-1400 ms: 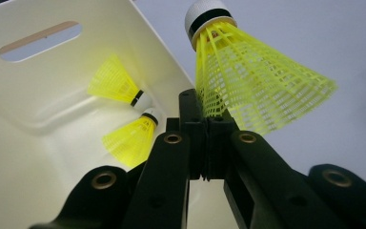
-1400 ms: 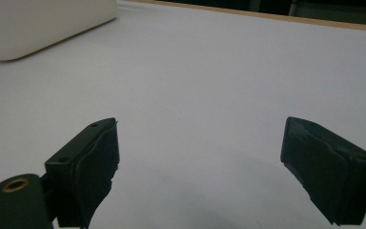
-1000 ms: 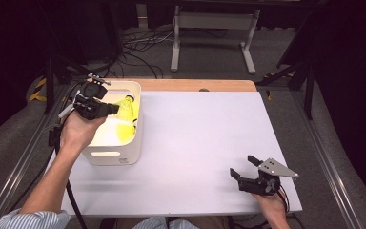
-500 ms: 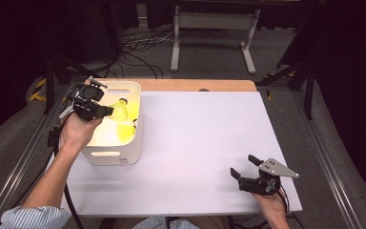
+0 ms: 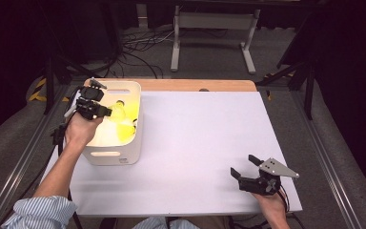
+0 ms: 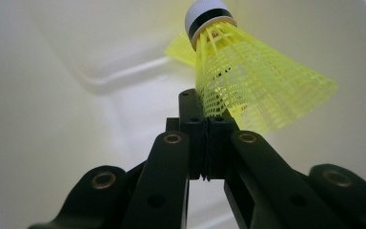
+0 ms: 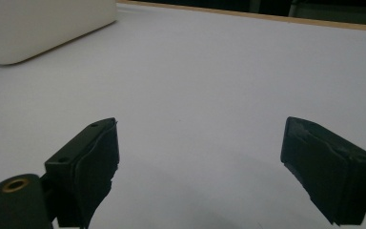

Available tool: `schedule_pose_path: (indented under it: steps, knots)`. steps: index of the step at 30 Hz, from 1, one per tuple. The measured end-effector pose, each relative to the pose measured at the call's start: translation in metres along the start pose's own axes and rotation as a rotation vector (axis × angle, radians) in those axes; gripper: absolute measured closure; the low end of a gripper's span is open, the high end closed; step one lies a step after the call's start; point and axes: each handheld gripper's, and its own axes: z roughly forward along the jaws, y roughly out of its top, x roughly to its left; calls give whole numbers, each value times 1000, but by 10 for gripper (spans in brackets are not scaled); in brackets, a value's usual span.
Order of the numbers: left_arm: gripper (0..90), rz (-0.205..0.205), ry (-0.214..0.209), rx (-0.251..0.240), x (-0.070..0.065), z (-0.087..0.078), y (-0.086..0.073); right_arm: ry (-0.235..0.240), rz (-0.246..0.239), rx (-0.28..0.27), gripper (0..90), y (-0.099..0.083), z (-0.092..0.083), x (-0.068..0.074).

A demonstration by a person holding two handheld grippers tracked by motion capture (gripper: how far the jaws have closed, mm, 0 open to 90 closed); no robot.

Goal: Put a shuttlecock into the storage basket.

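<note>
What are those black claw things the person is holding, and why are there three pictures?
They are grippers: hand-held pincers with two black jaws. One picture comes from a camera up high, looking down at the white table. The other two come from little cameras riding on each gripper.

The left gripper reaches into a white tub. Its camera shows the jaws pinched together on the netted skirt of a yellow shuttlecock, the thing you hit in badminton. More yellow shows behind it in the tub.

The right gripper sits low over the bare table near the front edge. Its jaws stand wide apart and hold nothing.

Dark room, cable-strewn grey floor [image 5: 138,45], metal stand [image 5: 214,21]
</note>
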Motion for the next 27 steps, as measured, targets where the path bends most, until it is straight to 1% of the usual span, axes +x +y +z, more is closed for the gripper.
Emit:
schedule_pose_path:
  steps: [1,2,3,4,5,8,9,10,12,13,15,16,19,21,22,23,24,25,27]
  knots:
    - [892,0,0,0,0,0,0,2,-1,-2,134,0,0,0]
    - [892,4,12,12,1,2,1,2,-1,-2,134,0,0,0]
    - [892,0,17,20,1,5,1,4,-1,-3,134,0,0,0]
    - [892,-1,22,27,2,8,2,6,0,-3,134,0,0,0]
    - [892,-5,31,46,2,13,3,8,1,-3,134,0,0,0]
    - [892,-15,32,53,2,20,7,13,6,-1,133,0,1,0]
    - [892,-9,43,58,2,21,7,16,6,-2,133,0,1,1]
    - [892,-1,70,55,1,23,8,17,9,-5,133,0,1,1]
    - [892,-3,73,61,1,25,9,18,4,-6,133,0,1,0]
    - [892,-2,81,78,1,30,10,19,5,-6,133,0,1,0]
    - [892,-7,77,77,1,32,10,17,7,-7,132,0,0,0]
    - [892,-5,66,83,0,34,11,16,7,-7,132,0,0,0]
    - [892,-2,61,93,-1,36,11,15,5,-7,132,0,0,1]
    - [891,-13,50,100,1,38,12,19,7,-4,131,0,1,1]
    - [890,-31,32,109,4,41,13,21,3,-6,131,0,1,1]
    - [890,-31,32,109,4,41,13,21,2,-6,131,0,0,1]
    - [889,-41,36,116,5,44,14,23,3,-6,131,0,0,1]
    - [889,-41,36,124,6,45,15,24,4,-5,130,0,1,1]
    - [887,-28,53,134,5,48,15,28,2,-1,129,0,1,1]
